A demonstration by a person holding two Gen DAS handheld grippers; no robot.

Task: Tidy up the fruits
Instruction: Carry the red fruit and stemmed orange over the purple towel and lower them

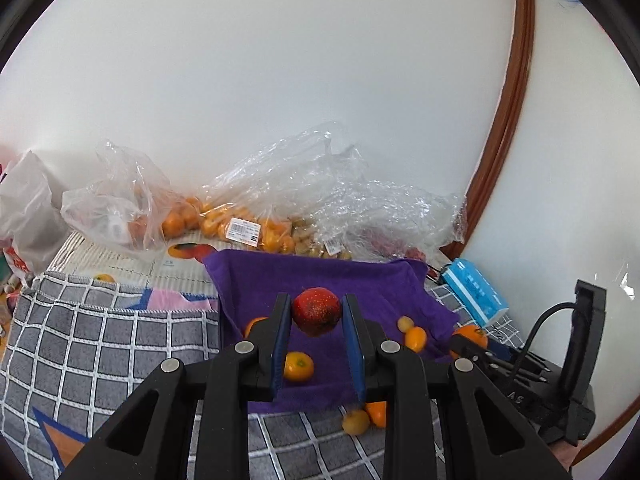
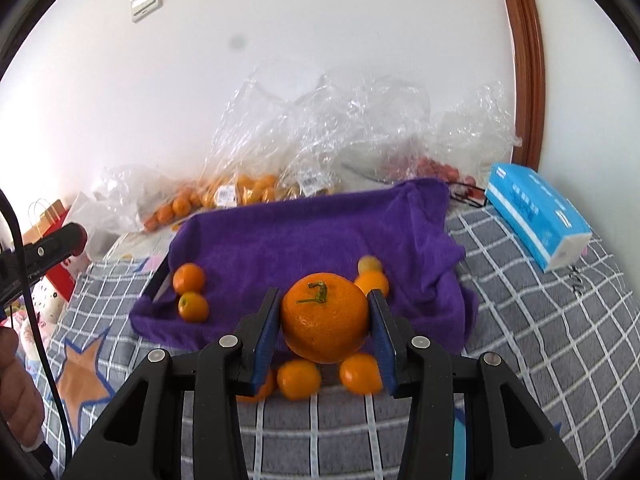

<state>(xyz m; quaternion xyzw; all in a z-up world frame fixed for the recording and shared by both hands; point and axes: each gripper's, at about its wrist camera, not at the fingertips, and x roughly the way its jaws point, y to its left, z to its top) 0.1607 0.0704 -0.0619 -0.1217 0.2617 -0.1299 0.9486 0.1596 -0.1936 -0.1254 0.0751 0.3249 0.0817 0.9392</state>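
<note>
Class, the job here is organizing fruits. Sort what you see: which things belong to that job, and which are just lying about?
Part of the job:
red fruit in left gripper
large orange in right gripper
small oranges
purple towel
fruit bags

Lying about:
tissue pack
wall switch

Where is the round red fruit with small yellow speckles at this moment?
In the left wrist view, the round red speckled fruit is clamped between the left tongs, held above the purple towel, with a small orange citrus fruit lying below it.
</note>
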